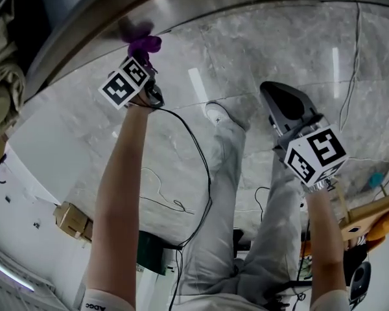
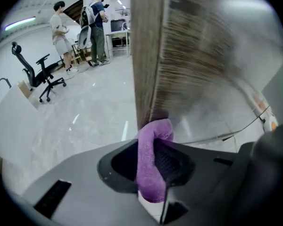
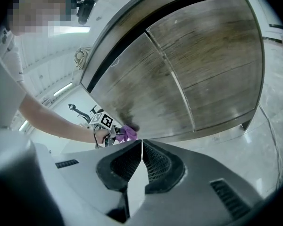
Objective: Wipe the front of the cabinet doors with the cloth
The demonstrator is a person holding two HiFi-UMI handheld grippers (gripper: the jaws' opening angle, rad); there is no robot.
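The wiping is under way but looks far from finished. The left claw (image 2: 153, 149) is clamped on the purple cloth (image 2: 155, 128), a fold of which bulges out past the tips and presses against the wooden cabinet doors (image 3: 188, 65), down near the bottom edge at the left-hand side of the front. From the right gripper view there is a darker smear on the wood just above the cloth, which I take for a damp streak, so that corner seems to have had some attention. The rest of the left door and the whole right door show no such mark. I cannot tell whether they are wiped, but I would judge most of the front is yet to be covered.

The right claw (image 3: 141, 147) is closed tip to tip on nothing, held well apart from the doors, above the pale floor (image 1: 246, 63).
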